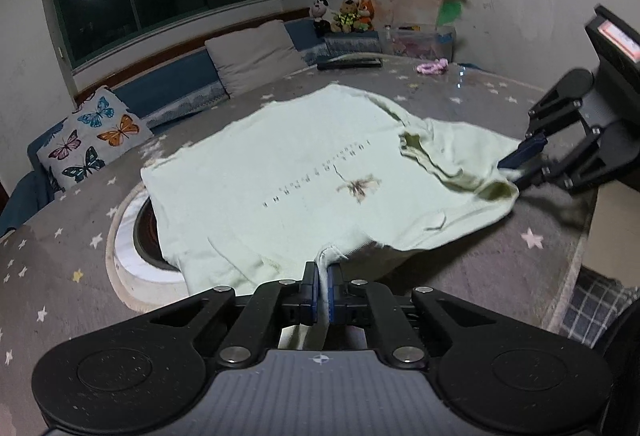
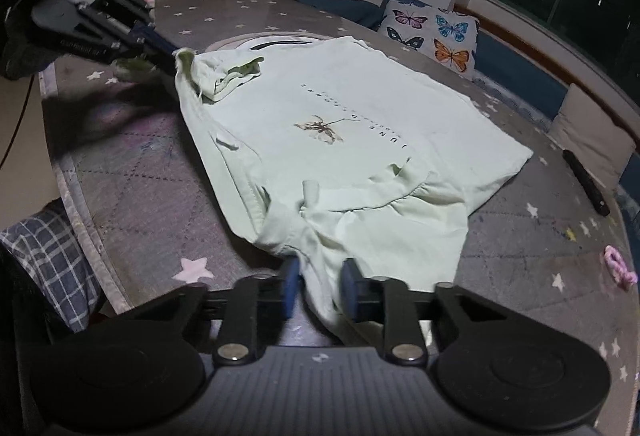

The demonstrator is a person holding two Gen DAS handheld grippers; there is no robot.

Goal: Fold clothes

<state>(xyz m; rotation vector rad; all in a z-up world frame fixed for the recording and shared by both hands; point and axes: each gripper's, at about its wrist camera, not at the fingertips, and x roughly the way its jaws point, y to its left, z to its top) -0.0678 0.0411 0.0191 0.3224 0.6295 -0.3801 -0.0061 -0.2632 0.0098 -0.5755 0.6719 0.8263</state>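
I have one pale mint-green cotton T-shirt with a small brown dragonfly print and a line of dark lettering [image 1: 304, 172] spread front-up on the grey star-patterned table cover [image 1: 80, 236], and I take that dragonfly as my landmark. The left gripper [image 1: 323, 290] is pressed together on a fold of the hem edge directly below the dragonfly in its own view. The right gripper [image 2: 320, 286] has cloth bunched between its blue pads [image 2: 290, 286]; from the left wrist view its fingers look pinched on the shoulder edge to the right of the dragonfly, so I judge it clamped on the shirt. The fabric reads to me as light, limp and not slippery: it wrinkles and tents where I pinch it, so it will sag between my two holds unless I keep it taut. I judge seams and hems the best places to grip, being thicker. Beyond the dragonfly, at the table's far edge, I count one dark remote-like bar [image 1: 348, 64] and one pink knitted scrap [image 1: 432, 67]. Left of it sits one butterfly-print cushion [image 1: 94, 140].
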